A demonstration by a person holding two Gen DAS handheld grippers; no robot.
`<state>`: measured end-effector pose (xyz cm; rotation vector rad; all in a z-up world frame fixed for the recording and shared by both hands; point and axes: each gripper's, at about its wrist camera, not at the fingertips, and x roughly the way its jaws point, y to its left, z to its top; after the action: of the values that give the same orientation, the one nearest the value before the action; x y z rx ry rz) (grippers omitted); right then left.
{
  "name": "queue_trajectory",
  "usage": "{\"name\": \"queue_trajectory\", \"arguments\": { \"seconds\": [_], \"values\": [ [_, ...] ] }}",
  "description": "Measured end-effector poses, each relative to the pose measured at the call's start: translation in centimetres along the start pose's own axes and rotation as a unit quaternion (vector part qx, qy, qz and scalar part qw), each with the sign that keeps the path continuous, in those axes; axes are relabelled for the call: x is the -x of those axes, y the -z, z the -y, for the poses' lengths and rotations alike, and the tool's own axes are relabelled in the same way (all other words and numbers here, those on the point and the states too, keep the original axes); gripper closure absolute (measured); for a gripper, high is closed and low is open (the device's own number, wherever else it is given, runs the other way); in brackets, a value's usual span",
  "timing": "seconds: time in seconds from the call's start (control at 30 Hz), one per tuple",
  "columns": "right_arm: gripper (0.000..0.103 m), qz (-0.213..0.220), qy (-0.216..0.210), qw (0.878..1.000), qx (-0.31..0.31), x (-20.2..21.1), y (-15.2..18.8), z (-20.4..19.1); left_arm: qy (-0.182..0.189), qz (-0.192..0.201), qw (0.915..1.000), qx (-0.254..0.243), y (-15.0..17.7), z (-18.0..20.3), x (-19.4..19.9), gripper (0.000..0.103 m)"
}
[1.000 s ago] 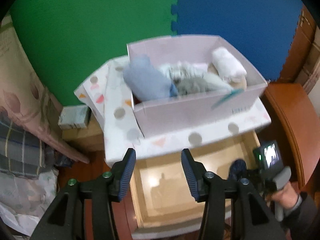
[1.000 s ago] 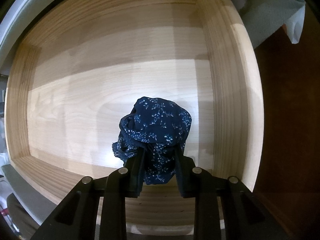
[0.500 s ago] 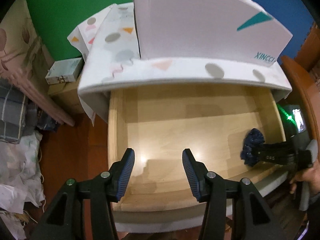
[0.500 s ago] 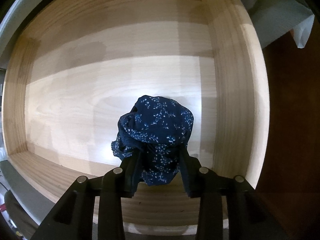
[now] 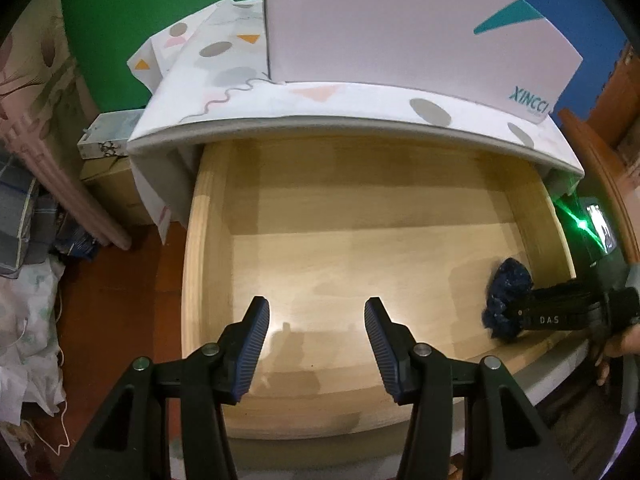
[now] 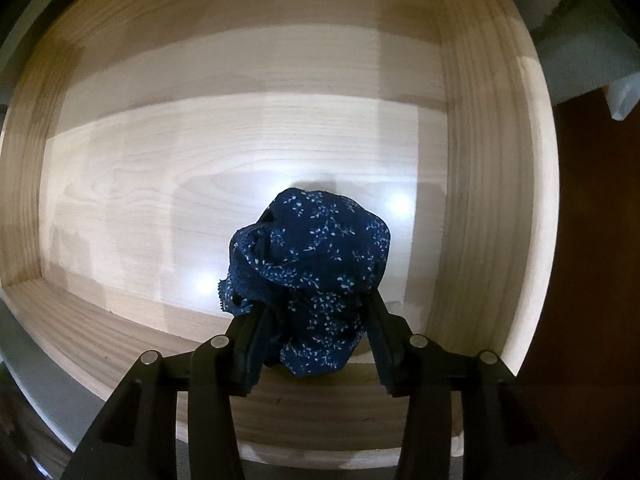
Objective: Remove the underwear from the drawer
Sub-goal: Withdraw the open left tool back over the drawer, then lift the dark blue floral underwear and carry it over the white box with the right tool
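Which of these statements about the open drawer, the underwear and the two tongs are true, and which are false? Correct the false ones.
1. The drawer is pulled open. True.
2. The underwear is plain white. False: it is dark blue with small light flowers.
3. The underwear sits between the fingers of the right tongs. True; those jaws are opening.
4. The left tongs hold a sock. False: nothing is between their fingers.
5. The drawer is full of clothes. False: only the one bundle shows, near the drawer's right wall.
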<state>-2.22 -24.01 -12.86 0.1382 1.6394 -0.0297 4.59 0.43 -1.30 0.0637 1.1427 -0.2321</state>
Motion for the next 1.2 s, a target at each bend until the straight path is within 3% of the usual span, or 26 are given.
{"name": "queue_trajectory", "arguments": {
  "seconds": [0.2,0.57,1.2],
  "values": [
    [0.067,0.009,-0.004,1.000,0.003,-0.3,0.4,0.1,0.011,0.010,0.9990,0.043,0.1,-1.6,0.2,0.052],
    [0.084,0.050,0.014,0.999,0.013,0.7,1.1,-1.0,-0.021,0.008,0.9988,0.045,0.3,-1.6,0.1,0.052],
    [0.087,0.141,-0.013,0.990,0.004,5.2,5.6,-0.8,-0.039,0.008,0.9966,0.073,0.4,-2.7,0.5,0.052]
  ]
}}
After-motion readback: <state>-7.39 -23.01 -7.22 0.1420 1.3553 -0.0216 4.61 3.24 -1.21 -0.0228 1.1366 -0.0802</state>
